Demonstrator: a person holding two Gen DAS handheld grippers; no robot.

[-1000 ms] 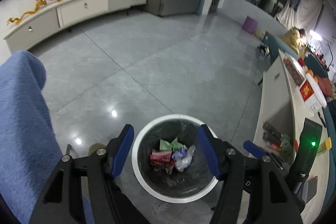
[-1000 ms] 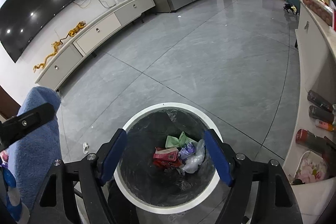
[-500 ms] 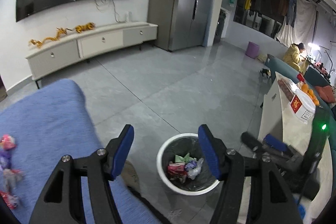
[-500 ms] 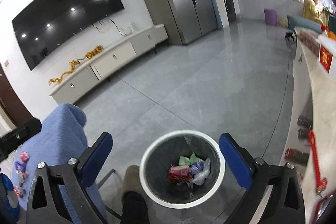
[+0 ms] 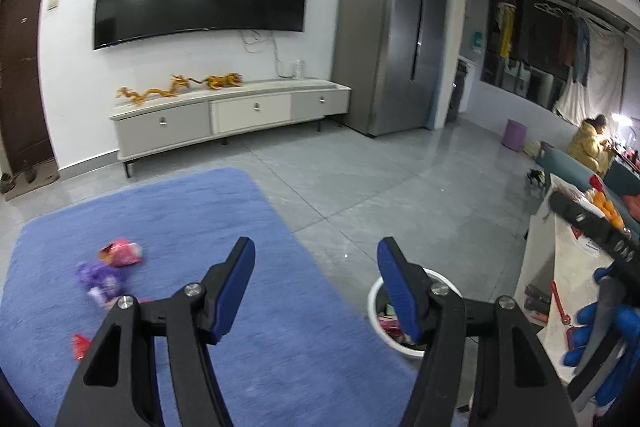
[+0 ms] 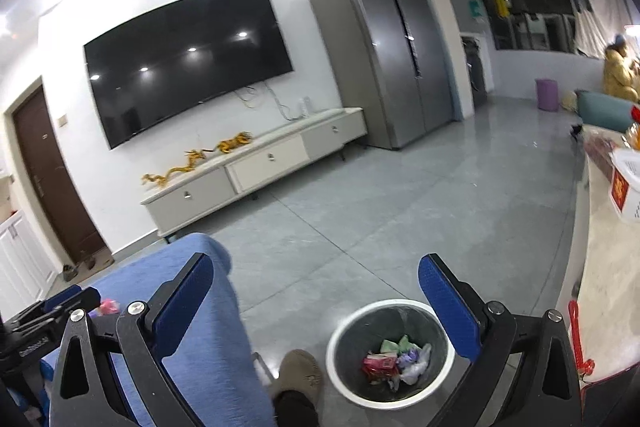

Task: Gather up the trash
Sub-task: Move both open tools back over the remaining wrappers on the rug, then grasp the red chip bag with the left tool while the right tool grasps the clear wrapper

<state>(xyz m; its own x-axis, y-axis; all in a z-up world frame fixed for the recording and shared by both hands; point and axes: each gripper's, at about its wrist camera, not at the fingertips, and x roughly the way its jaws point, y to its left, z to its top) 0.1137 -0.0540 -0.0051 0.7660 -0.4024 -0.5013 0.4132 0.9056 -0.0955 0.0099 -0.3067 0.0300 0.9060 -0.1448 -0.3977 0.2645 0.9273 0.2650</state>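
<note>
My left gripper (image 5: 316,287) is open and empty, held above the blue cloth surface (image 5: 260,219). On the cloth to its left lie a pink wrapper (image 5: 122,253), a purple wrapper (image 5: 98,277) and a red scrap (image 5: 80,345). The white-rimmed trash bin (image 5: 376,311) sits low right, partly behind the right finger. My right gripper (image 6: 316,299) is open and empty, above the floor with the bin (image 6: 390,351) below it, holding several wrappers (image 6: 394,361). The left gripper's body (image 6: 48,315) shows at the left edge there.
A white counter (image 5: 576,291) with bottles and a red item stands right of the bin. A slippered foot (image 6: 298,375) is beside the bin. A TV cabinet (image 5: 232,119) and a fridge (image 5: 396,43) stand along the far wall across grey floor.
Both grippers have lifted and tilted up away from the bin. The left one has swung left over the blue cloth, bringing the wrappers into view. Both stay open.
</note>
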